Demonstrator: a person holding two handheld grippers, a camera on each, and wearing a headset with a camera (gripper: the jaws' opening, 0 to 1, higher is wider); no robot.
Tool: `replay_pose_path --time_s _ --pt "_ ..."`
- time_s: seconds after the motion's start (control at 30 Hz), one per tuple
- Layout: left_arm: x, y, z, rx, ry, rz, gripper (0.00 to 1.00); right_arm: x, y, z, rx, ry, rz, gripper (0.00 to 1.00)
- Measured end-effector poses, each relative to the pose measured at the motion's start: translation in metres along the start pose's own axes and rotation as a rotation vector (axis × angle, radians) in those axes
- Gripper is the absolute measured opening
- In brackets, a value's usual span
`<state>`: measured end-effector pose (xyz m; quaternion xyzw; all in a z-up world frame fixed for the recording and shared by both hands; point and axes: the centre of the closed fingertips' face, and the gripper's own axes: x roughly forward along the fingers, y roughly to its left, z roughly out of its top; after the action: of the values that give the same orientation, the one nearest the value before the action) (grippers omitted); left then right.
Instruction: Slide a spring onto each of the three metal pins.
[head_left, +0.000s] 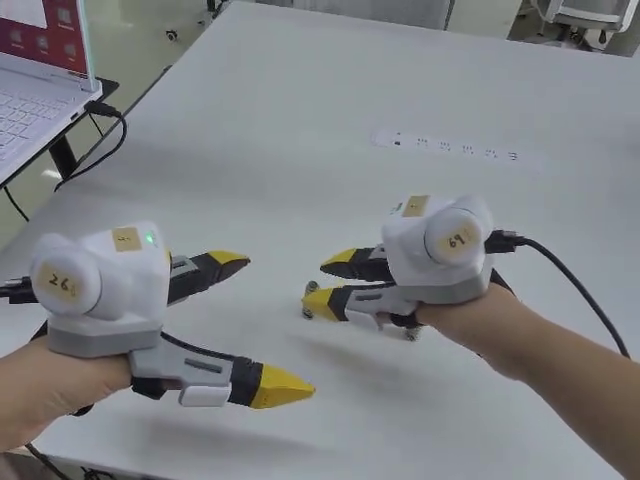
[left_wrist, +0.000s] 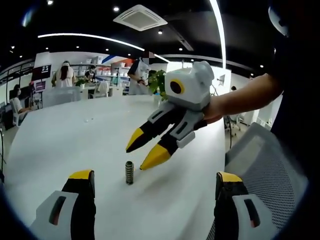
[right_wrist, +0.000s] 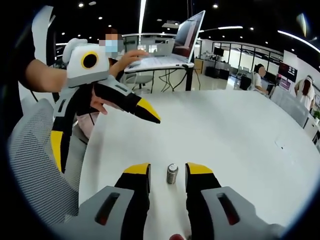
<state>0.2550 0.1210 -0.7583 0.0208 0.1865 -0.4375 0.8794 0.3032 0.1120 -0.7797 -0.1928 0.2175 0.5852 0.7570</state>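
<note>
A small upright metal spring (right_wrist: 172, 173) stands on the white table (head_left: 300, 120), just ahead of my right gripper (right_wrist: 167, 170) and between its yellow tips, which stand apart from it; this gripper is open. Whether a pin is inside the coil I cannot tell. The same spring (left_wrist: 129, 172) shows in the left gripper view, beside the right gripper (left_wrist: 141, 155). In the head view small metal bits (head_left: 309, 311) lie by the right gripper (head_left: 323, 281). My left gripper (head_left: 265, 324) hovers at the lower left, jaws wide open and holding nothing.
An open laptop (head_left: 30, 90) with a black cable (head_left: 105, 135) sits on a side stand at the upper left. A flush socket strip (head_left: 445, 147) lies in the table further back. A grey mesh chair (right_wrist: 37, 150) stands at the table's near edge.
</note>
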Motion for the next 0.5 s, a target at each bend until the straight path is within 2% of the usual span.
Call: replay_pose_path --time_s 0.1,0.2,0.37,0.5 --pt "0.001 -0.001 0.001 0.005 0.003 0.000 0.98 -0.010 0.000 0.003 0.043 -0.033 -0.004 0.29" --pt "0.004 -0.003 0.004 0.004 -0.001 -0.004 0.98 -0.021 -0.001 0.002 0.044 -0.048 -0.019 0.33" --pt "0.008 -0.007 0.005 0.011 0.003 -0.013 0.98 -0.039 -0.003 -0.002 0.064 -0.070 -0.042 0.40" --pt "0.009 -0.008 0.007 0.015 0.003 -0.017 0.98 -0.051 0.002 -0.009 0.092 -0.084 -0.044 0.48"
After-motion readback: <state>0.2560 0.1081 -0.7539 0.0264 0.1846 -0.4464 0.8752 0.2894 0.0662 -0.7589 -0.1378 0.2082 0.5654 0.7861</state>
